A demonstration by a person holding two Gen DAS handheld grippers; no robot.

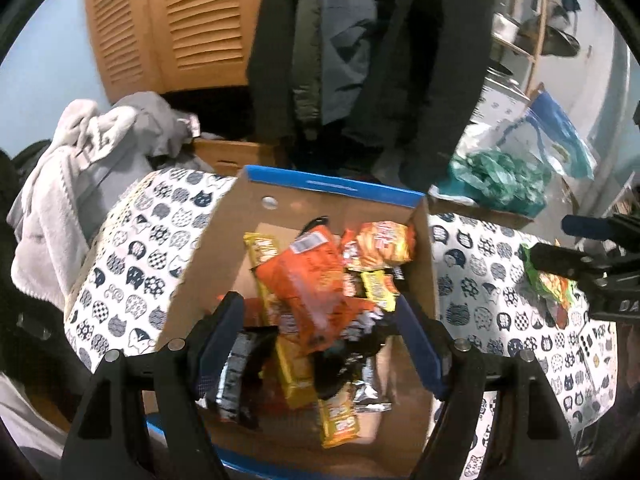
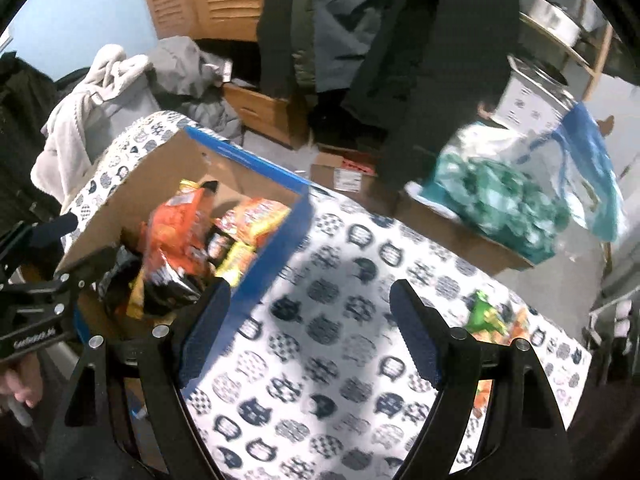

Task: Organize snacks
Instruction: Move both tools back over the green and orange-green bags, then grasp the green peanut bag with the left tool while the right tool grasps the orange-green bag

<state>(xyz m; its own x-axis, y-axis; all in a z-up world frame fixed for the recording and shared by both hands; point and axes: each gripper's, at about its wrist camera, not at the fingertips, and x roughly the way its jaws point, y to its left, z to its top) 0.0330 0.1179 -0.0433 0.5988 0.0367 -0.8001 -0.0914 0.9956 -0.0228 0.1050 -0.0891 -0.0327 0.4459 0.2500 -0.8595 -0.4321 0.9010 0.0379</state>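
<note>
Snacks heaped in blue-rimmed cardboard box, both claws, left and right, wide apart, empty.

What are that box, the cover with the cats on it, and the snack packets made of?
The box looks like matte brown cardboard with a printed blue outside: raw tan inner walls and blue edges. The cat-print cover seems to be thin fabric, dull and draping over the table's edge, though coated cloth is possible. The snack packets look like glossy plastic or foil film: they crinkle, glint, and one shows a silvery inside.
</note>
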